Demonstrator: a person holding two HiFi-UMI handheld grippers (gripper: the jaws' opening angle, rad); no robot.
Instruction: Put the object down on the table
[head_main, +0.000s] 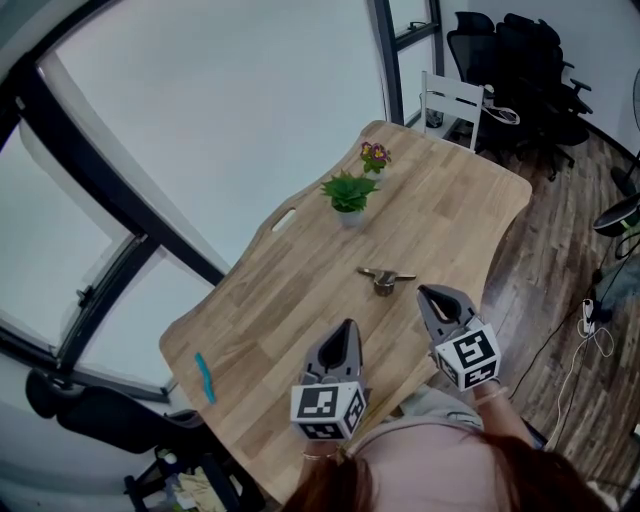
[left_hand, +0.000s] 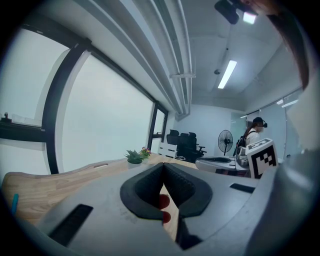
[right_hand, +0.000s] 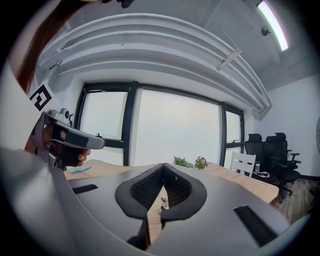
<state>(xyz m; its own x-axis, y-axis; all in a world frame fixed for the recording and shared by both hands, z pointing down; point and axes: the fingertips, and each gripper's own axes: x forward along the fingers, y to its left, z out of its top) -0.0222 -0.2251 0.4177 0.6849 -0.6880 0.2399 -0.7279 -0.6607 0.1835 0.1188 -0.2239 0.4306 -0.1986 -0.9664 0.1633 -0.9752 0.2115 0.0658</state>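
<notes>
A small grey metal object (head_main: 385, 280) lies on the wooden table (head_main: 300, 300) near its middle, free of both grippers. My right gripper (head_main: 426, 291) hovers just right of it and nearer to me, jaws shut and empty. In the right gripper view the right gripper (right_hand: 163, 166) has its pads together, and a pale bit of the metal object (right_hand: 163, 202) shows through the gap below them. My left gripper (head_main: 348, 326) hangs over the near part of the table, also shut with nothing in it. The left gripper (left_hand: 163, 167) shows closed tips in its own view.
Two small potted plants, one green (head_main: 349, 193) and one flowering (head_main: 375, 157), stand at the far side of the table. A blue strip (head_main: 204, 377) lies near the table's left corner. A white chair (head_main: 452, 104) and black office chairs (head_main: 520, 60) stand beyond the far end.
</notes>
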